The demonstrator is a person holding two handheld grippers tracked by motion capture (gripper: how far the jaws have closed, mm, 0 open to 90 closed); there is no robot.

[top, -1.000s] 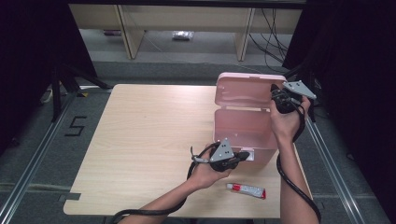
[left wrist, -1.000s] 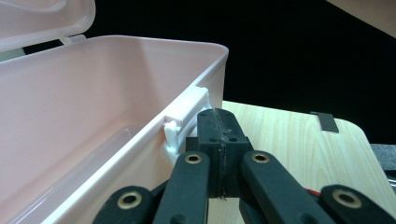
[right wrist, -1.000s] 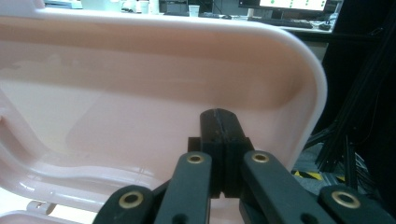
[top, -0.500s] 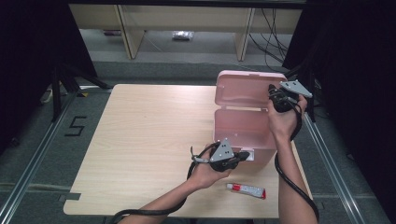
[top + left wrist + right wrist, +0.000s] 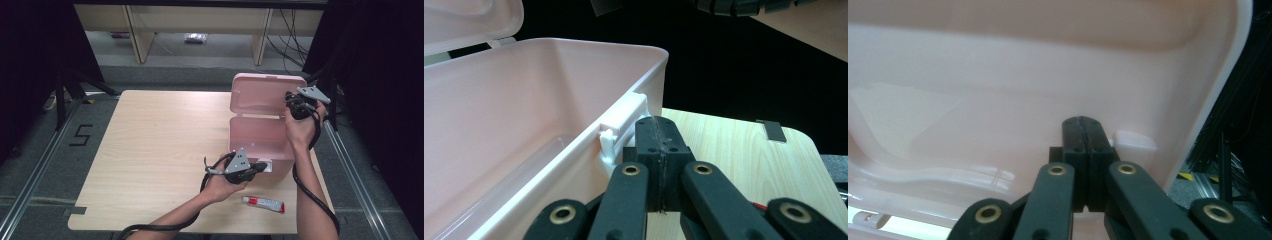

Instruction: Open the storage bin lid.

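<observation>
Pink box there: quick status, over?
Both grippers shut, empty: left gripper at pink box front latch, right gripper against raised lid. Tube lies apart. Nothing blocking.

Pale pink box (image 5: 260, 137), red-and-white tube (image 5: 263, 203)

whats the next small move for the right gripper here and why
Probably nudge the lid a little further back, or ease off it. The right gripper, jaws shut with nothing between them, sits against the inside of the raised lid, and the pink box already stands open. The left gripper, also shut, rests by the white latch at the front wall, seemingly steadying it.
</observation>
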